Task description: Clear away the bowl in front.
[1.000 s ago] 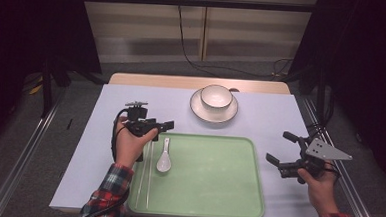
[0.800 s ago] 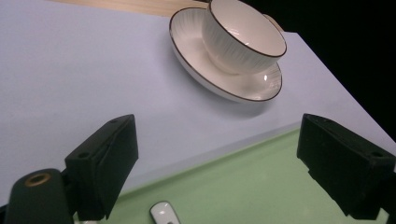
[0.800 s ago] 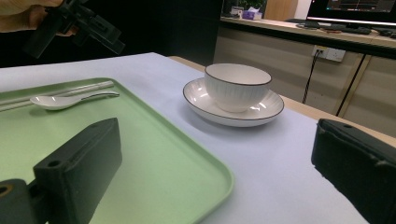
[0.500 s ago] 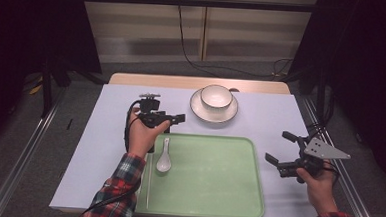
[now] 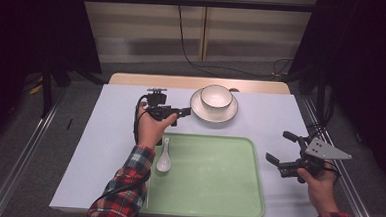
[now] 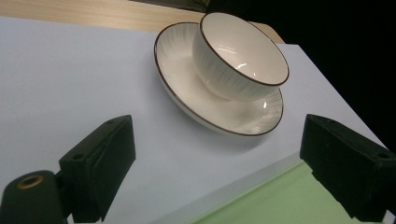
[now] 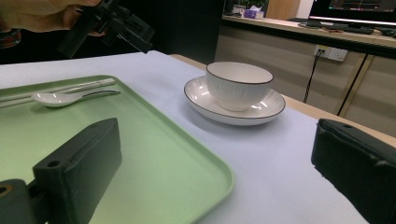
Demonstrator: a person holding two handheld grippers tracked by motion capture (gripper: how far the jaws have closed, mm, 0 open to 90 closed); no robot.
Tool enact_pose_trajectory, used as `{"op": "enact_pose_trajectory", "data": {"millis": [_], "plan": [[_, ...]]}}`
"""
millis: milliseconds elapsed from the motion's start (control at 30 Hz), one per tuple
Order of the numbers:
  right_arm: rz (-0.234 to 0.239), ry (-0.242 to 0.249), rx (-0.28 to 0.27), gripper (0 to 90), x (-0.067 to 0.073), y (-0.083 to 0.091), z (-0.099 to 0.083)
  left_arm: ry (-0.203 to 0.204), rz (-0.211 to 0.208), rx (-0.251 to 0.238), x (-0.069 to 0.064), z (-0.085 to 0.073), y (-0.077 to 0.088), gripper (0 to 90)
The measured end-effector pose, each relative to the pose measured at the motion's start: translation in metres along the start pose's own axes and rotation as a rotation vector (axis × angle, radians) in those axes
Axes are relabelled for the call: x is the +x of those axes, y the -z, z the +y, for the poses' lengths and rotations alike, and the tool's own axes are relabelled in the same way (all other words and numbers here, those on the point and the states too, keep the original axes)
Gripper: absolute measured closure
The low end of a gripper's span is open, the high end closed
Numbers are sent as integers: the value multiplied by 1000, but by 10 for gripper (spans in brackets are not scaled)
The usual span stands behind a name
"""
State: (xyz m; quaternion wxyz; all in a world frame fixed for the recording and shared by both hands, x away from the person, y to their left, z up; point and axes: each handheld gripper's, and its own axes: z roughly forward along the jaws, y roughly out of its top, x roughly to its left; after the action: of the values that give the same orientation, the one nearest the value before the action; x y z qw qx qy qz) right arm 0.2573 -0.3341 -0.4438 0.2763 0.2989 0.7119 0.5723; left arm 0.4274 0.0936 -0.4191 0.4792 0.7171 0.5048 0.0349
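just left of the saucer (image 5: 214, 108) hangs the left tool (image 5: 185, 111), jaws spread and empty, lined up on the bowl (image 5: 216, 95) sitting in it. nearer, the right tool (image 5: 279, 149) waits spread beside the tray (image 5: 212, 189). next: ease in around the saucer's rim.

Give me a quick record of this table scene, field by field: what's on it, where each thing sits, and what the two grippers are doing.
surface: table under a pale sheet
bowl: white bowl standing in a saucer at the far side
tray: green tray, near side
spoon: white spoon at the tray's left edge
chopsticks: chopsticks beside the spoon
left gripper: left gripper open, empty, pointing at the saucer, just short of it
right gripper: right gripper open, empty, right of the tray
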Motion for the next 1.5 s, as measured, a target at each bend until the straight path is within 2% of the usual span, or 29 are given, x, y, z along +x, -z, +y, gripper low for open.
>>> {"op": "enact_pose_trajectory", "data": {"millis": [100, 133, 167, 233, 267, 400, 467, 533, 567, 700, 733, 1000, 1067, 1200, 1500], "plan": [[4, 5, -1, 11, 0, 1, 0, 4, 3, -5, -1, 3, -4, 102], [22, 8, 12, 11, 0, 2, 0, 7, 0, -6, -1, 4, -6, 101], [-1, 2, -1, 11, 1, 2, 0, 12, 6, -10, -3, 4, -8, 100], [-3, 1, -8, 12, 1, 3, 1, 4, -1, -1, -3, 6, -12, 100], [-6, -1, -9, 11, 1, 4, 1, -2, 10, 4, -4, 8, -14, 98], [0, 9, -5, 12, 1, 3, 0, -1, 11, 11, -5, 12, -23, 98], [18, 10, 2, 11, 1, 3, 0, 10, 10, 5, -5, 14, -28, 99], [2, 14, 5, 12, 1, 3, 0, 14, 17, 12, -3, 15, -32, 98], [23, 12, 10, 12, 1, 3, 0, 18, 15, 11, -3, 16, -34, 98], [6, 9, -4, 12, 1, 3, 0, 33, 40, 3, -1, 21, -44, 98], [3, 2, -5, 12, 1, 4, 0, 25, 43, 12, -1, 22, -45, 98], [10, 10, -3, 13, 1, 5, 0, 49, 45, 17, -1, 27, -65, 93], [0, 1, -7, 13, 1, 6, 1, 37, 47, 16, -4, 28, -69, 92], [-4, 1, -9, 13, 1, 6, 1, 42, 38, 17, -7, 33, -79, 91], [0, 1, -11, 13, 1, 8, 1, 54, 58, 25, -4, 35, -96, 94]]}}
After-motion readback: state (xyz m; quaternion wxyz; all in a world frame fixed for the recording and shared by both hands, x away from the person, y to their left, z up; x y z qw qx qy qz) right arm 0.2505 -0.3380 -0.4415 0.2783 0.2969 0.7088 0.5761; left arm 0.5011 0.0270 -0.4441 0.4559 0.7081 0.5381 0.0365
